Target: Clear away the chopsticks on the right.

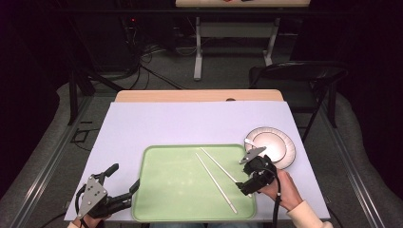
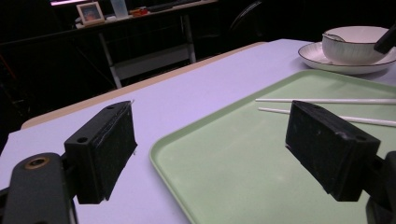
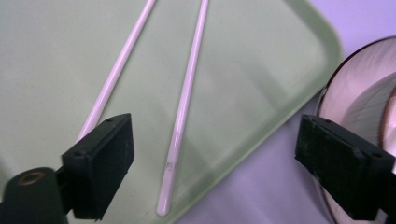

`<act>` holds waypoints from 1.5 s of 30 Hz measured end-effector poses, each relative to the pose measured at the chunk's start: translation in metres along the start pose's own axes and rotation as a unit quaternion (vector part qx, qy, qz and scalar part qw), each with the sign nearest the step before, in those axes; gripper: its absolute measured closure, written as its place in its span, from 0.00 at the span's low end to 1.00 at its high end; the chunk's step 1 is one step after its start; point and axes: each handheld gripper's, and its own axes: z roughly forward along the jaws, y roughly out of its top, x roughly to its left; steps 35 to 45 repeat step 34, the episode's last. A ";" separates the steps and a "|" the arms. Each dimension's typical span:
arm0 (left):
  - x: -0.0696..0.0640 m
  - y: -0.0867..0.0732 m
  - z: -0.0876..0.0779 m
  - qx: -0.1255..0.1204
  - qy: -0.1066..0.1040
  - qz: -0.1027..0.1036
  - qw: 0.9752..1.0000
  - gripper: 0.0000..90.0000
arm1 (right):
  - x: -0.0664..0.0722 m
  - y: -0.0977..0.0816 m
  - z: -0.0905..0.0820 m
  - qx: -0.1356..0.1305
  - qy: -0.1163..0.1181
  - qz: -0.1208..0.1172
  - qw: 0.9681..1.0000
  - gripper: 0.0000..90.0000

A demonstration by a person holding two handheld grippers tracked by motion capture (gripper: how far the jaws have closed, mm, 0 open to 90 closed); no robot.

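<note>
Trouble first, from the big pieces down. Tray [image 1: 176, 194] light and flat on the lavender cover [image 1: 142, 118], close to the front edge: liable to slide toward the person if bumped by a low hand. Plate [image 1: 286, 153] with bowl [image 1: 266, 140] stacked on it, just beside the tray's right corner and right behind the right gripper [image 1: 248, 186]: easy to knock with the gripper's back or its cable on a pull-away. Chopsticks [image 1: 216, 183] loose on the tray in a narrow V. One of them [image 3: 186, 107] ends on the sloped rim, so prone to roll or skid onto the cover at a touch. Thin, smooth, round: likely to slip or pivot between pads. Right gripper spread wide above that end, grasping nothing. Left gripper [image 1: 124, 176] also spread and empty, at the tray's front-left corner.

Hard to read: bowl's contents; plate cut off at the edge of the right gripper view; near tip of one chopstick under the right gripper in the high view; small mark on the shaft, illegible.
</note>
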 end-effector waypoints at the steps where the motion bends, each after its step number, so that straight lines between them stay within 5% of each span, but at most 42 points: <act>1: 0.000 0.000 0.000 0.000 0.000 0.000 1.000 0.18 | -0.001 -0.001 -0.003 -0.007 -0.003 -0.001 1.000 0.09; 14: 0.000 0.000 0.000 0.000 0.001 0.001 1.000 0.18 | -0.003 -0.030 -0.030 -0.088 -0.043 -0.002 0.995 0.00; 17: 0.000 0.000 0.000 0.000 0.001 -0.001 1.000 0.18 | -0.004 -0.049 -0.038 -0.116 -0.072 0.001 0.991 0.00; 24: 0.000 0.000 0.001 0.002 0.003 0.001 1.000 0.18 | -0.002 -0.085 -0.053 -0.155 -0.098 0.015 0.983 0.00; 32: 0.000 0.000 0.001 0.003 0.004 -0.003 1.000 0.17 | 0.003 -0.102 -0.059 -0.150 -0.118 0.015 0.982 0.00; 45: 0.000 0.000 0.002 0.004 0.004 -0.006 1.000 0.18 | 0.003 -0.103 -0.060 -0.159 -0.108 0.023 0.981 0.00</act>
